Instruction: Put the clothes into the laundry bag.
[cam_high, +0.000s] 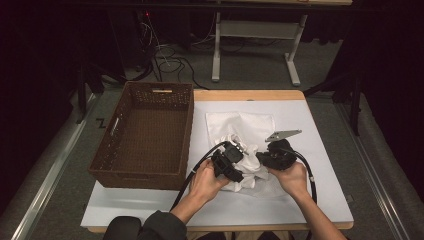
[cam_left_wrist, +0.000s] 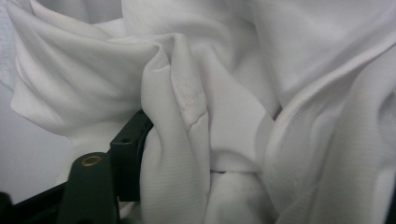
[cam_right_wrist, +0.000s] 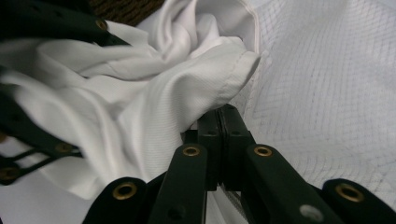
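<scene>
White cloth (cam_high: 239, 165), bunched in a crumpled heap, lies on the table (cam_high: 320, 200) between the two claws, just right of the wicker basket (cam_high: 145, 132). Left claw (cam_high: 235, 159): jaws apart, one black jaw showing at the fabric's edge with folds pushed up against it; no pinch is evident. Right claw (cam_right_wrist: 219, 122): jaws pressed together; a thin edge of material appears caught between them, though I cannot tell whether it is the cloth or the mesh beside it. The heap has no clear long axis; a flatter mesh sheet (cam_high: 240, 122) extends from it toward the far edge. The table carries a pale covering; beyond it are dark grey floor, cables and a white stand.
</scene>
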